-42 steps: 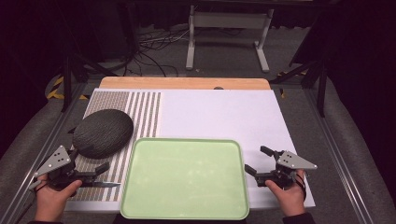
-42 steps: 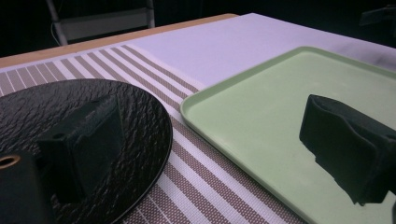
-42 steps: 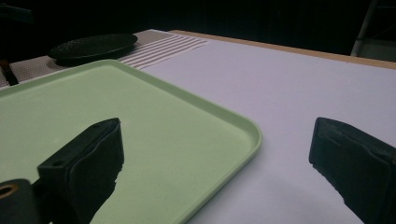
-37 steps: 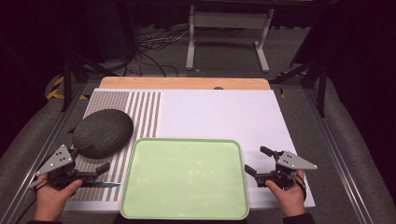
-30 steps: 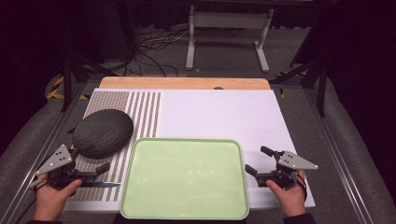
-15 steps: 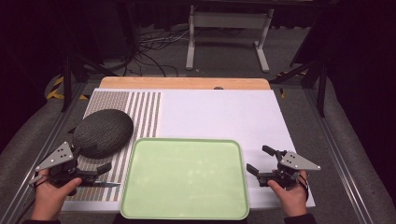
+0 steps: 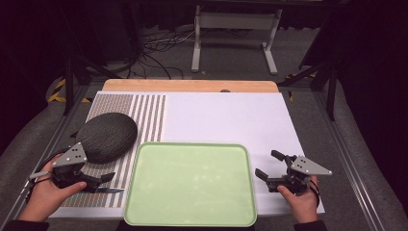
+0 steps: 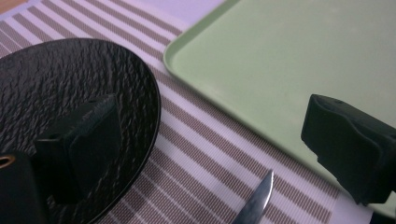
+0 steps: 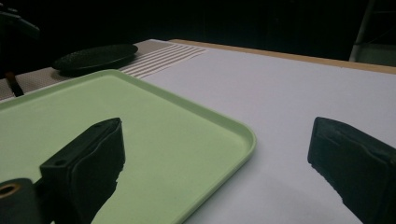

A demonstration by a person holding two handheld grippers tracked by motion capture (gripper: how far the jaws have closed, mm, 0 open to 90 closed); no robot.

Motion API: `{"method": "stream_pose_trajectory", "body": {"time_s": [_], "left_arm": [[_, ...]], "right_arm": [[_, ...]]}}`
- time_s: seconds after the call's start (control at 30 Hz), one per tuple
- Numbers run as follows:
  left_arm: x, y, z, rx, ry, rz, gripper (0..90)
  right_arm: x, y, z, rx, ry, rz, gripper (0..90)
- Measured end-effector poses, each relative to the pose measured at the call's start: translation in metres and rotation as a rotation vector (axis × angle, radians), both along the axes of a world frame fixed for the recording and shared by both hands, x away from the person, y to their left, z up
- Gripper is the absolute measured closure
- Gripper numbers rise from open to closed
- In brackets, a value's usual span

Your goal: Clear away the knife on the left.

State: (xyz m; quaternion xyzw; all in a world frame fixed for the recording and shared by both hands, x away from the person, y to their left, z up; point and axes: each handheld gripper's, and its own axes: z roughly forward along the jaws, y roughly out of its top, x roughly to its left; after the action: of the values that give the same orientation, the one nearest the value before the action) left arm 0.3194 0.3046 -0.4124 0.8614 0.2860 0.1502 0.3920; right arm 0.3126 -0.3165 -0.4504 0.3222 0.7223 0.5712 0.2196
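Knife point(image 7: 109, 190) flat on striped mat point(image 7: 144, 115), just below spread jaws of left gripper point(image 7: 98, 181), untouched. Black plate point(image 7: 106, 136) just beyond. Right gripper point(image 7: 271, 166) wide, empty, beside green tray point(image 7: 192, 180) right rim.

The tray point(image 7: 192, 185) looks like pale green plastic, smooth with a soft sheen and a rolled rim. At the near left, the black plate point(image 7: 106, 136) has a rough, rippled surface with a dull gloss on its ridges. It lies on a placemat point(image 7: 149, 115) that seems woven, matt, with brown and white stripes. The knife point(image 8: 254, 203) blade on this mat is smooth, bright metal with a fine serrated edge. The white sheet point(image 7: 231, 115) on the right is flat and matt, like paper or thin plastic. Along the far edge, the table point(image 7: 192, 85) shows smooth light wood. Both grippers' jaws are matt black plastic; their top plates look like dull grey metal.
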Motion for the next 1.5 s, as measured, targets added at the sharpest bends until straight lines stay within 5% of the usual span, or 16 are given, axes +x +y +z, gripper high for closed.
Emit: {"method": "stream_pose_trajectory", "body": {"time_s": [0.27,0.8,1.27,1.5], "left_arm": [[0.002,0.000,0.005,0.171,0.073,-0.021,6.5],[0.002,-0.008,0.011,0.440,0.203,-0.095,8.6],[0.002,-0.012,0.012,0.587,0.263,-0.143,11.9],[0.002,-0.012,0.012,0.617,0.280,-0.171,13.0]], "right_arm": [[0.001,0.001,-0.001,-0.008,0.010,0.021,5.3],[0.002,0.002,-0.002,-0.007,0.019,0.035,5.2],[0.002,0.003,-0.002,-0.016,0.021,0.047,5.2],[0.001,0.004,-0.001,-0.018,0.019,0.050,5.2]]}}
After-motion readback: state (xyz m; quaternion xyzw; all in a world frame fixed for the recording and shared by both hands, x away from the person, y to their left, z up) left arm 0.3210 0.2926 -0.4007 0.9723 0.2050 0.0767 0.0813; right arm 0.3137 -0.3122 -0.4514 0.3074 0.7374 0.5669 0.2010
